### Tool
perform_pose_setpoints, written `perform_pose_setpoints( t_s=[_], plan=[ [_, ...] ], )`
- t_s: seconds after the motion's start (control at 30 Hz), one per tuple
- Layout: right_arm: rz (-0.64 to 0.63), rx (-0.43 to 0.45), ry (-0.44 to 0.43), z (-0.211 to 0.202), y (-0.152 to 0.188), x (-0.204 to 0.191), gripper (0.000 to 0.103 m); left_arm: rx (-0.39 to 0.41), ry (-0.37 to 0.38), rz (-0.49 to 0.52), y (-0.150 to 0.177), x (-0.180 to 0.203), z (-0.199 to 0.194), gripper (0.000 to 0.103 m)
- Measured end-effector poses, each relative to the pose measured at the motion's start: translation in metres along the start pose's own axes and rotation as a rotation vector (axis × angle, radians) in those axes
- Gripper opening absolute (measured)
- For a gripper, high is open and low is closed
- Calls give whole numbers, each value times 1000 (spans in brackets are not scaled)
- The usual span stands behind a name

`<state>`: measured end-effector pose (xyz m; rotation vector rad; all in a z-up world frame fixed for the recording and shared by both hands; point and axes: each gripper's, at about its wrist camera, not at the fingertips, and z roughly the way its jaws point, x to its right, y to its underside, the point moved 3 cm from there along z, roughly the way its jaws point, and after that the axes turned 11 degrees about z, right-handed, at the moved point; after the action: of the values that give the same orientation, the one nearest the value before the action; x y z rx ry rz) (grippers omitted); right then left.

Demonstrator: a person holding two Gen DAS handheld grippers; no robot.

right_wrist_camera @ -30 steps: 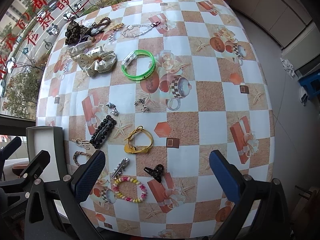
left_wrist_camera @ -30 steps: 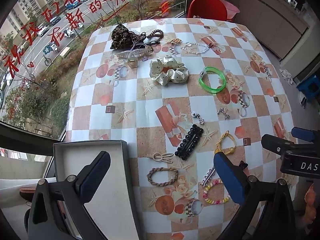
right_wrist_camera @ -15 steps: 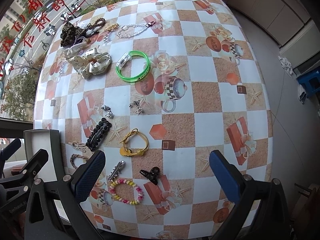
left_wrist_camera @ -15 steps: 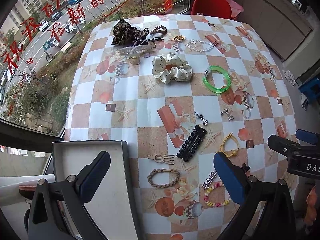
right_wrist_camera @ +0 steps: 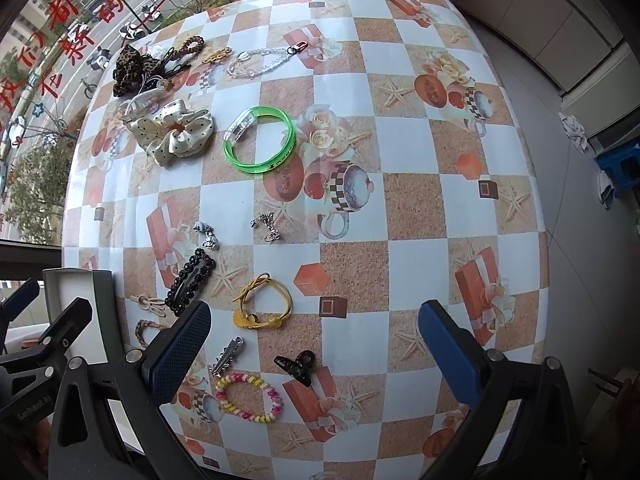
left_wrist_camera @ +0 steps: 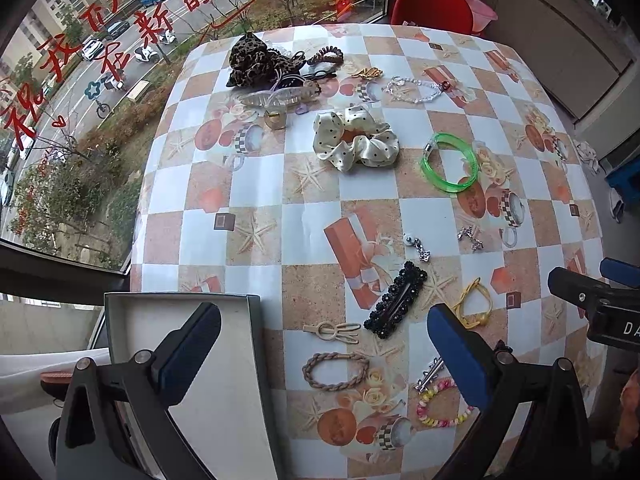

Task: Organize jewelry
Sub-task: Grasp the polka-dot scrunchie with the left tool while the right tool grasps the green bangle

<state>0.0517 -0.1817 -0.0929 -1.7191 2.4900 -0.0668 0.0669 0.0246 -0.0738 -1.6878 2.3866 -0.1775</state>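
Jewelry lies scattered on a checked tablecloth (left_wrist_camera: 256,184). An open grey box (left_wrist_camera: 224,360) sits at the near left corner. My left gripper (left_wrist_camera: 324,352) is open and empty above a braided hair tie (left_wrist_camera: 335,371), a beige clip (left_wrist_camera: 331,330) and a black beaded clip (left_wrist_camera: 396,299). My right gripper (right_wrist_camera: 314,344) is open and empty above a black claw clip (right_wrist_camera: 296,366), a yellow cord bracelet (right_wrist_camera: 264,302) and a pastel bead bracelet (right_wrist_camera: 248,396). A green bangle (right_wrist_camera: 260,140), a cream scrunchie (right_wrist_camera: 172,130) and silver earrings (right_wrist_camera: 268,228) lie farther off.
A leopard scrunchie (left_wrist_camera: 256,60), clear claw clip (left_wrist_camera: 276,96) and crystal chain (left_wrist_camera: 416,90) lie at the far edge by the window. A red chair (left_wrist_camera: 432,8) stands behind the table. The table's right side drops to the floor (right_wrist_camera: 576,208).
Both grippers have drifted slightly back and up, so the table shows a little farther away. Nothing was picked up and both stay open.
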Motion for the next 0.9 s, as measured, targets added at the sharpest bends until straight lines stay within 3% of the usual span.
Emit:
perform_pose_setpoints(
  t_s=[0.47,0.77,0.83,0.9],
  plan=[
    [-2,-4,13,38,-53,-8,103,-16,14,-119,-59,-31,60,103],
    [17,1,11,74,-93,-17,103,-15,67,-212,-94,-41,107,103],
    [22,6,7,81,-101,-19,102,-18,64,-221,-101,-42,118,93],
    [22,14,6,87,-109,-21,98,-27,74,-231,-107,-42,128,92]
  ],
)
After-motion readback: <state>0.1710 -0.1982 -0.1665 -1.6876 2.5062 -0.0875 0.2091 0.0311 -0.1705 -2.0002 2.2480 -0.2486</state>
